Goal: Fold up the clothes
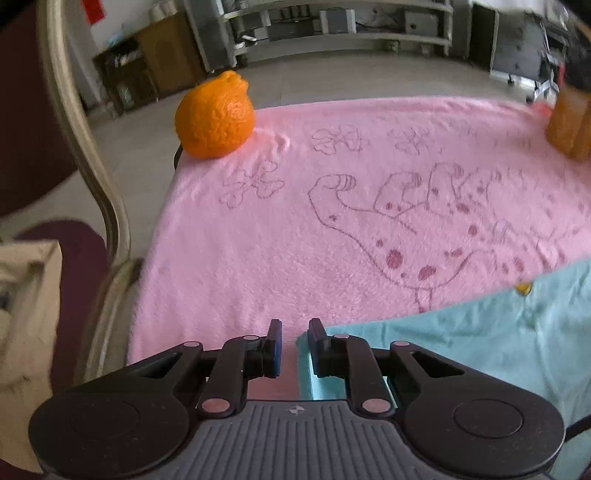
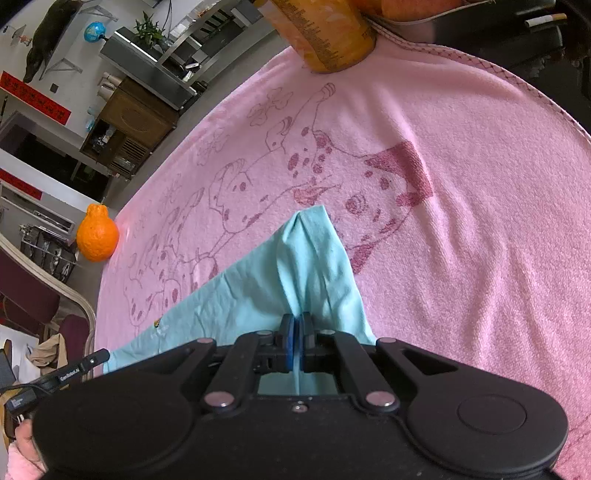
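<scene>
A light teal garment (image 1: pixel 480 339) lies on a pink towel with a spotted dog drawing (image 1: pixel 295 229) that covers the table. In the left wrist view my left gripper (image 1: pixel 295 332) is slightly open, low over the towel at the garment's left corner, holding nothing. In the right wrist view my right gripper (image 2: pixel 295 325) is shut on a fold of the teal garment (image 2: pixel 306 258) and lifts it into a ridge above the pink towel (image 2: pixel 461 221).
An orange fruit (image 1: pixel 215 115) sits on the towel's far left corner; it also shows in the right wrist view (image 2: pixel 96 234). An amber jar (image 1: pixel 570 122) stands at the far right, also seen from the right wrist (image 2: pixel 325 33). A chair frame (image 1: pixel 92 166) stands left of the table.
</scene>
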